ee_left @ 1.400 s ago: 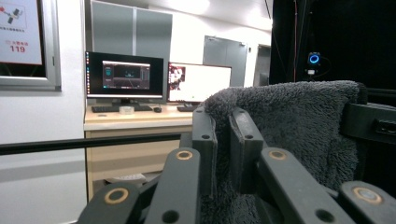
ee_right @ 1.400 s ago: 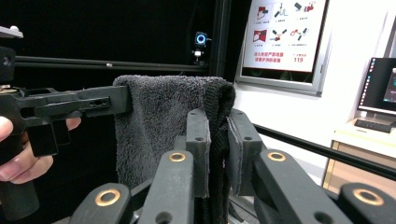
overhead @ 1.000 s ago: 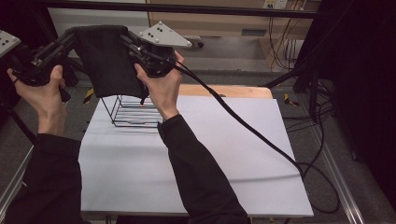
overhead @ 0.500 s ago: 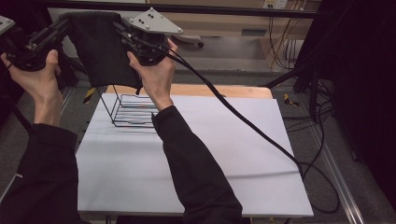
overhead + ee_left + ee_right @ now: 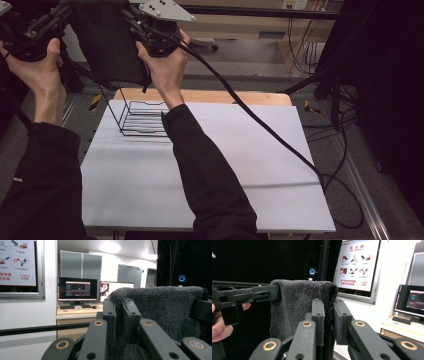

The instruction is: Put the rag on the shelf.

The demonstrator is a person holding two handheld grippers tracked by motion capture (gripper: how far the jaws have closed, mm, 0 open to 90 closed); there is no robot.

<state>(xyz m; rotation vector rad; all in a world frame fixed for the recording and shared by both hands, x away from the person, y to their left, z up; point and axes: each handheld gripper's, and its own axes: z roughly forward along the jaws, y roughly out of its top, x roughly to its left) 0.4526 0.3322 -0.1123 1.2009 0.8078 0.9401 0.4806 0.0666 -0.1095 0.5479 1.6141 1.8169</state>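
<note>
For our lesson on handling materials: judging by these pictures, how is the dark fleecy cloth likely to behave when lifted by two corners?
The cloth is probably floppy: it hangs slack between the left gripper and right gripper. It seems light, since thin jaws pinching only its top edge carry it. Its fuzzy pile likely resists slipping. It may catch on the wire rack beneath.

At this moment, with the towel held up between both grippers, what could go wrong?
The towel is pinched only at its top corners by the left gripper and right gripper; a slip at either would drop that side. Its lower edge hangs just above the wire rack and may snag on it. The right gripper's cable trails over the table and could drag.
</note>
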